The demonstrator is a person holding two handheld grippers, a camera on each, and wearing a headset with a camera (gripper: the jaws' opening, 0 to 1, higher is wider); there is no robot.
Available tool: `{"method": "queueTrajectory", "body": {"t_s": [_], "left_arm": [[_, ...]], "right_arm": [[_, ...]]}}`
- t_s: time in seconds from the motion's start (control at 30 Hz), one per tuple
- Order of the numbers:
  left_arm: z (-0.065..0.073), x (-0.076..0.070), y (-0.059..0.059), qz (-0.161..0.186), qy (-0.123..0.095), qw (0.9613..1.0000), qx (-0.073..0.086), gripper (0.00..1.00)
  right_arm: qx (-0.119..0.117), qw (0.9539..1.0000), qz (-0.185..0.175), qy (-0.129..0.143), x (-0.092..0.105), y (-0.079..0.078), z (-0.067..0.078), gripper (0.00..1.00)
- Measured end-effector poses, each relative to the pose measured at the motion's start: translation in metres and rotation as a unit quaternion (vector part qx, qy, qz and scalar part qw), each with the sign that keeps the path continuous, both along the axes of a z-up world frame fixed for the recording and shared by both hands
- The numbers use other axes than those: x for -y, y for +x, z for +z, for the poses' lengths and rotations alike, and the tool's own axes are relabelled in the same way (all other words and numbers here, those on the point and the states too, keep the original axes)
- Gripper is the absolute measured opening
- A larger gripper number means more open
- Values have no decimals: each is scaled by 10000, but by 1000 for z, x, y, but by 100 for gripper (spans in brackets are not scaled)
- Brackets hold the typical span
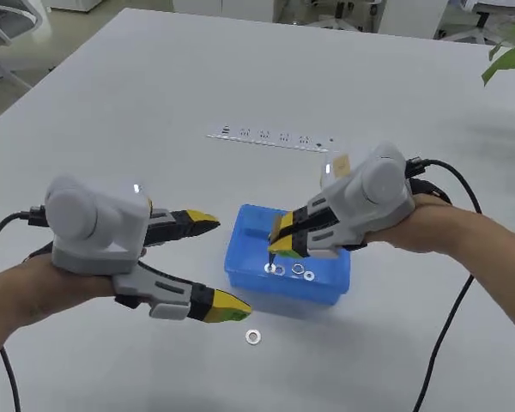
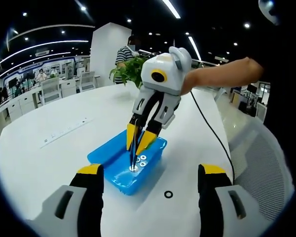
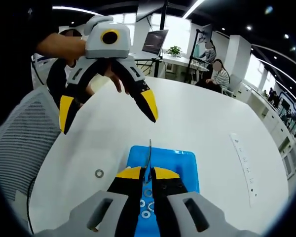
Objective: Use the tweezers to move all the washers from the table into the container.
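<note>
A blue container sits mid-table with three washers on its floor. My right gripper is shut on thin metal tweezers, whose tips point down into the container and reach its floor beside a washer. In the right gripper view the tweezers stick out between the jaws over the container. One washer lies on the table just in front of the container. My left gripper hovers open to the container's left, holding nothing. The left gripper view shows the loose washer between its jaws.
A white power strip lies on the table beyond the container. Cables trail from both grippers toward the near edge. Office chairs and seated people are past the table's far side; a plant stands at the far right.
</note>
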State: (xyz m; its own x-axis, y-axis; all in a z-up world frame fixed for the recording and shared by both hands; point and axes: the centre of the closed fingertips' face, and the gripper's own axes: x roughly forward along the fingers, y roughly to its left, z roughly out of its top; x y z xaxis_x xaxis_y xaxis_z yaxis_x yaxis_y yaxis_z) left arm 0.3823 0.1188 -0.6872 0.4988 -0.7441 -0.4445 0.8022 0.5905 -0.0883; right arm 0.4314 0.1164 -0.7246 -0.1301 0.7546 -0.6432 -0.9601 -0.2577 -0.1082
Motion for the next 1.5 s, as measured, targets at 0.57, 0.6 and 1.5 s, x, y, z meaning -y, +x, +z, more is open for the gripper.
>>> {"method": "queueTrajectory", "body": {"t_s": [0.57, 0.6, 1.5], "left_arm": [[2, 11, 26, -411, 221, 9989, 82, 42], [1, 12, 27, -437, 240, 9987, 82, 37], [-7, 28, 54, -833, 716, 9930, 436, 6]], "right_arm": [[-101, 9999, 97, -63, -3, -3, -16, 8], [-111, 9999, 97, -71, -3, -3, -16, 8], [-26, 9998, 149, -98, -1, -2, -22, 9]]}}
